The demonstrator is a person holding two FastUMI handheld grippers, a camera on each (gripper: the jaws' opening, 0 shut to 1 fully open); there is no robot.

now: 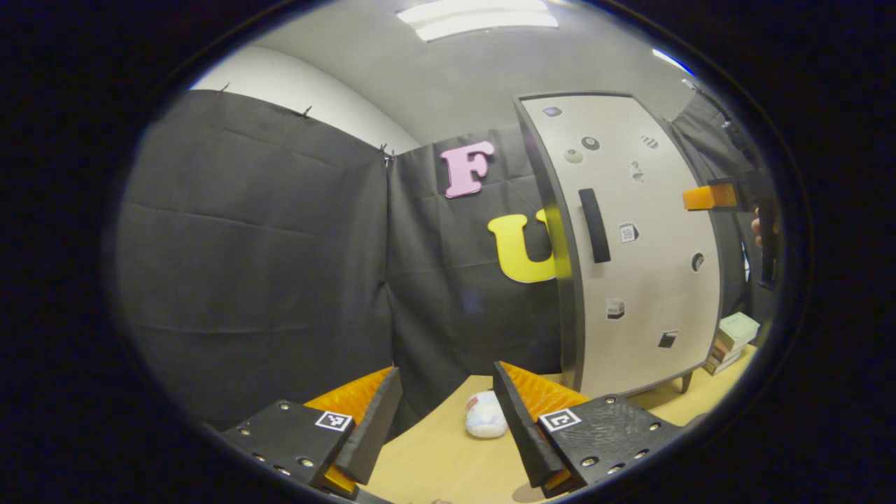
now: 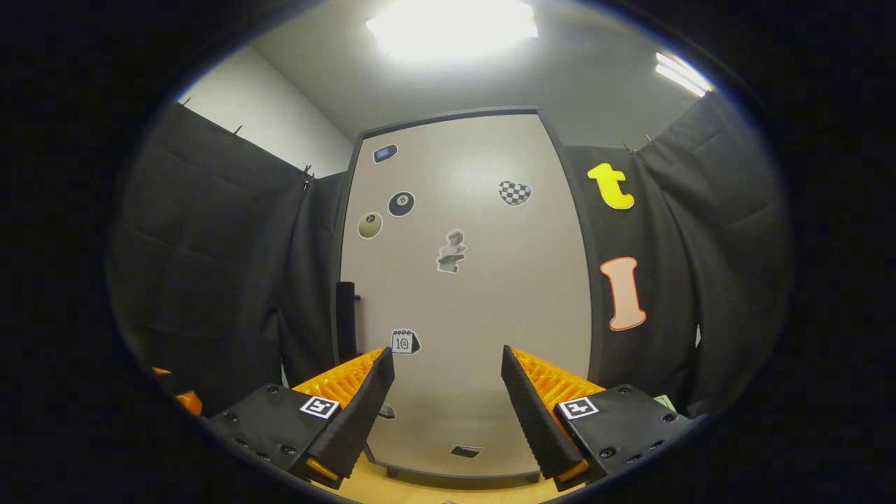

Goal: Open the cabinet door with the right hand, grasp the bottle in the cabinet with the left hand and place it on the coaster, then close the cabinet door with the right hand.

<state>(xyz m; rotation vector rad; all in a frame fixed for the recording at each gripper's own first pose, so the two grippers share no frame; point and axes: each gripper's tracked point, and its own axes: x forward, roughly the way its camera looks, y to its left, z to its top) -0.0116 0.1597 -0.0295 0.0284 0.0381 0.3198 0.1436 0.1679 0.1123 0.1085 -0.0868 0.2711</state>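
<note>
A tall beige cabinet stands on the wooden table with its door shut, so its inside is hidden. The door carries several stickers and a black vertical handle near its left edge. My left gripper is open over the table, left of the cabinet and well short of it. My right gripper is open too and faces the door head on, with the handle to its left. From the left gripper view the right gripper hangs in front of the door's right side, held by a hand.
A small white rounded object lies on the table ahead of my left fingers. A stack of small boxes sits right of the cabinet. Black cloth walls close in the booth behind and on both sides.
</note>
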